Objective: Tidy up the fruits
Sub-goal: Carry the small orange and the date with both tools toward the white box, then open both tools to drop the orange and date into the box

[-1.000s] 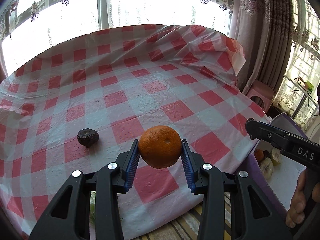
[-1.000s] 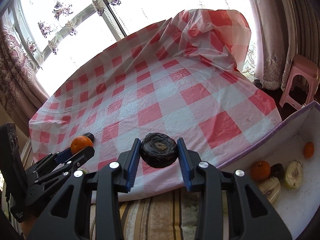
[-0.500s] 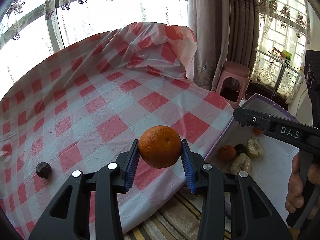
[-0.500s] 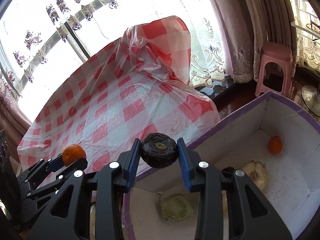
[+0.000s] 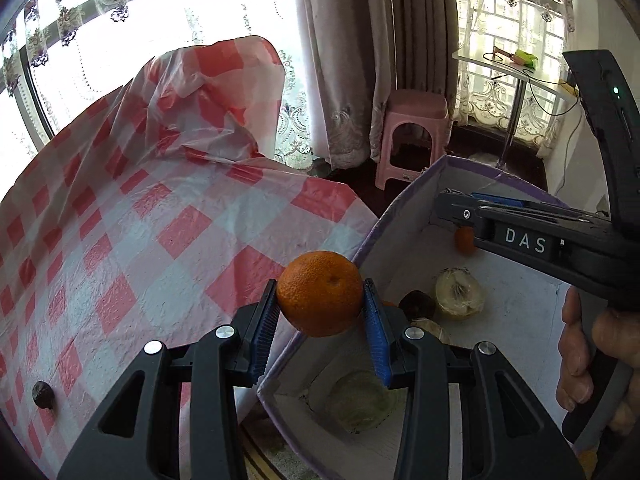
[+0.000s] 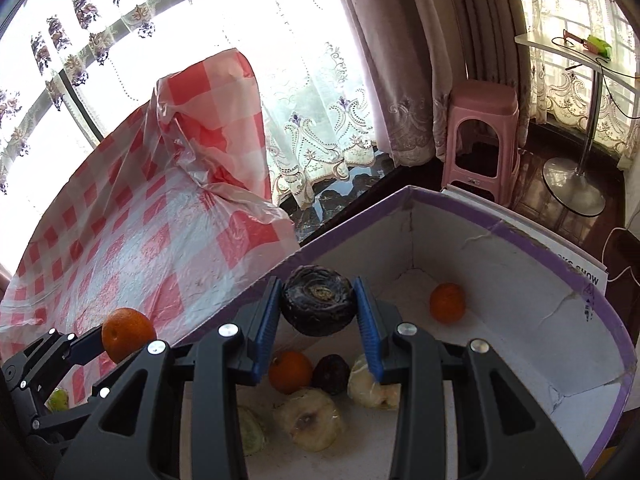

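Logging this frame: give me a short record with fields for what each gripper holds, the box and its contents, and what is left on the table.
left gripper: jaws shut on an orange, at the box's near edge
right gripper: jaws shut on a dark wrinkled fruit, over the box
box: white inside, purple rim, beside the table
box contents: two oranges, one dark fruit, several pale fruits
table: red-checked cloth; one small dark fruit remains

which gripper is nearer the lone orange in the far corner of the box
Right. The right gripper, shut on a dark fruit, hangs over the box beside that orange. The left gripper, holding its orange, is back at the box's near edge.
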